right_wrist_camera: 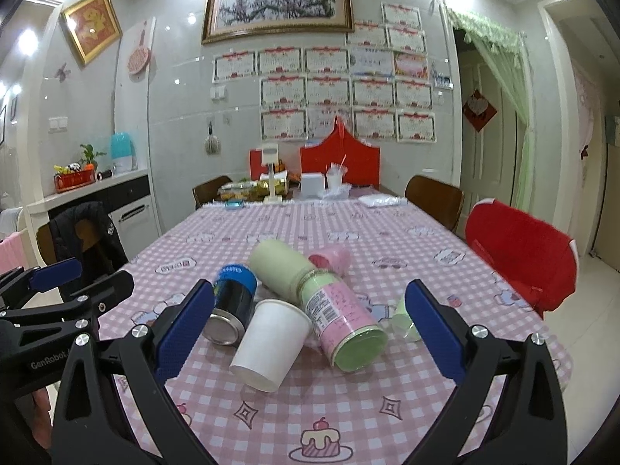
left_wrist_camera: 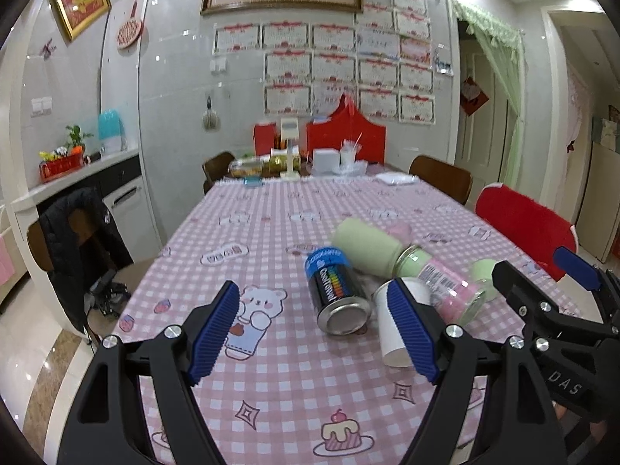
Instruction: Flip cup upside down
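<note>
A white paper cup (right_wrist_camera: 271,343) lies on its side on the pink checked tablecloth (right_wrist_camera: 348,399), base toward me, between a black can (right_wrist_camera: 232,308) and a pink and green glass jar (right_wrist_camera: 341,319). My right gripper (right_wrist_camera: 310,329) is open and empty, its blue pads either side of the cluster, just short of the cup. My left gripper (left_wrist_camera: 314,329) is open and empty to the left of the cup (left_wrist_camera: 391,329), whose side is partly hidden behind the right pad. The can (left_wrist_camera: 335,294) and jar (left_wrist_camera: 445,286) also show there.
A pale green cylinder (right_wrist_camera: 281,267) and a pink lid (right_wrist_camera: 333,259) lie behind the jar, and a small green cap (right_wrist_camera: 405,319) to its right. A red chair (right_wrist_camera: 519,259) stands at the table's right edge. Boxes and cups crowd the far end (right_wrist_camera: 310,186).
</note>
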Demonstrator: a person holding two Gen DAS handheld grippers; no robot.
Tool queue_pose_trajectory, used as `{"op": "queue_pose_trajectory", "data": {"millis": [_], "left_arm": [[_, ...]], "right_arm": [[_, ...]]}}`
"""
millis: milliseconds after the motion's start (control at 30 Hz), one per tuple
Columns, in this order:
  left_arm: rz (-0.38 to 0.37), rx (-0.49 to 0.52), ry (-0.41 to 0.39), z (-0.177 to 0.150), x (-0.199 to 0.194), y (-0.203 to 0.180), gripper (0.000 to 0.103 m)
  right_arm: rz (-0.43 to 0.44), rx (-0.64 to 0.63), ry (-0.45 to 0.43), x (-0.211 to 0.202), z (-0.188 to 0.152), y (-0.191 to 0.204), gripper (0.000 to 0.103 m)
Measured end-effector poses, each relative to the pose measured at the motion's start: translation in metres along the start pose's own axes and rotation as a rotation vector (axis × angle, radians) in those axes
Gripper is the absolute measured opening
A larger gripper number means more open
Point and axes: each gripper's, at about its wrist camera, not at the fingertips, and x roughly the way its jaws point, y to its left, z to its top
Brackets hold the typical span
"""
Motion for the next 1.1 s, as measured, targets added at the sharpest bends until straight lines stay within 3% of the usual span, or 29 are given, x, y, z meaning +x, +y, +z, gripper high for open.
{"op": "queue_pose_trajectory", "data": {"millis": [233, 433, 733, 1100], "left_arm": [[0.0, -0.057, 0.126, -0.008, 0.053, 0.023, 0.078], [-0.074, -0.112, 0.252, -0.013, 0.099, 0.027, 0.078], [-0.132, -0.133, 0.339, -0.006, 0.152, 0.003, 0.078], [-0.09, -0.085, 0.406, -0.004, 0.188, -0.014, 0.078]], "right_arm": [[0.008, 0.028, 0.086, 0.04, -0.007, -0.006, 0.095], [-0.001, 0.044, 0.136, 0.067, -0.012, -0.013, 0.095], [0.022, 0.138, 0.196, 0.097, -0.012, -0.035, 0.095], [0.013, 0.168, 0.229, 0.115, -0.016, -0.045, 0.095]]}}
